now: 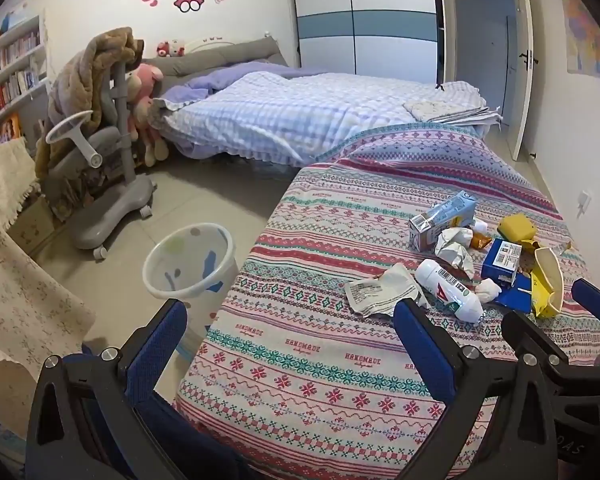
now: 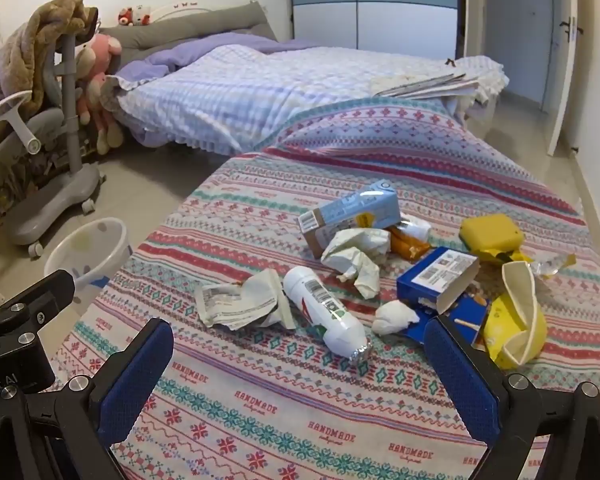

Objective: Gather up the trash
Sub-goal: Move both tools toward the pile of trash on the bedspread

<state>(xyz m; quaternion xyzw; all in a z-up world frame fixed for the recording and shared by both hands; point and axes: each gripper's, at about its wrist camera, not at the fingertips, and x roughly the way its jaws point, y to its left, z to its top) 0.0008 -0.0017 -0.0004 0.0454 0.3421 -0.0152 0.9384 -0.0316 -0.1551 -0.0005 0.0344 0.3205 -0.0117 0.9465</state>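
A heap of trash lies on the patterned cloth (image 2: 260, 392): a white bottle (image 2: 324, 312) on its side, a crumpled wrapper (image 2: 240, 300), a pale blue carton (image 2: 352, 212), wadded paper (image 2: 356, 254), a blue box (image 2: 436, 276), a tissue ball (image 2: 394, 316) and a yellow cup (image 2: 516, 324). My right gripper (image 2: 296, 364) is open, just short of the bottle. My left gripper (image 1: 290, 332) is open over the cloth's left edge, nothing between its fingers; the bottle (image 1: 448, 286) lies to its right. The white bin (image 1: 190, 264) stands on the floor beside the cloth.
A grey wheeled chair (image 1: 100, 160) draped with a brown blanket stands left of the bin. A bed (image 1: 300, 116) with a checked quilt lies behind. Bookshelves (image 1: 8, 64) line the left wall; a wardrobe (image 1: 364, 20) and an open door (image 1: 520, 60) are at the back.
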